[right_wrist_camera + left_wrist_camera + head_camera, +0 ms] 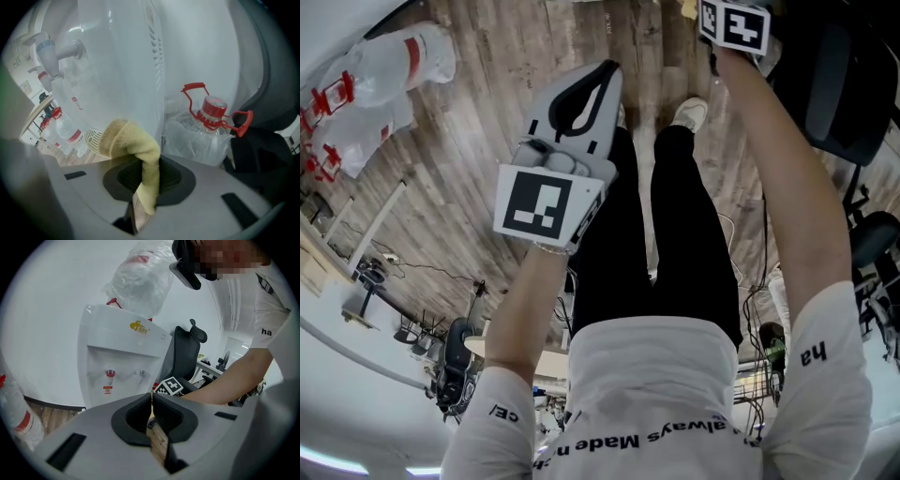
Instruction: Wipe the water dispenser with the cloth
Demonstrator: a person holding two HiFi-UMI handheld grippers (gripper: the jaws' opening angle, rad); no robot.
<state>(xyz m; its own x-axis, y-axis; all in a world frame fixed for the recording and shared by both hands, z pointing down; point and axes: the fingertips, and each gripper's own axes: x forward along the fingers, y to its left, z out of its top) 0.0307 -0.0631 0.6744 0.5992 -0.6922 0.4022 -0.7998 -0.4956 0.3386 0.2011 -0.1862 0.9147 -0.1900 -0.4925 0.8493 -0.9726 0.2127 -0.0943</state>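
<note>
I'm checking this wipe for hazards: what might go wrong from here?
The right gripper pinches only a narrow fold of the cloth; rubbing along the water dispenser may tug it loose. The bagged bottle with the red cap stands right beside the dispenser, so a wide stroke might knock it.
</note>
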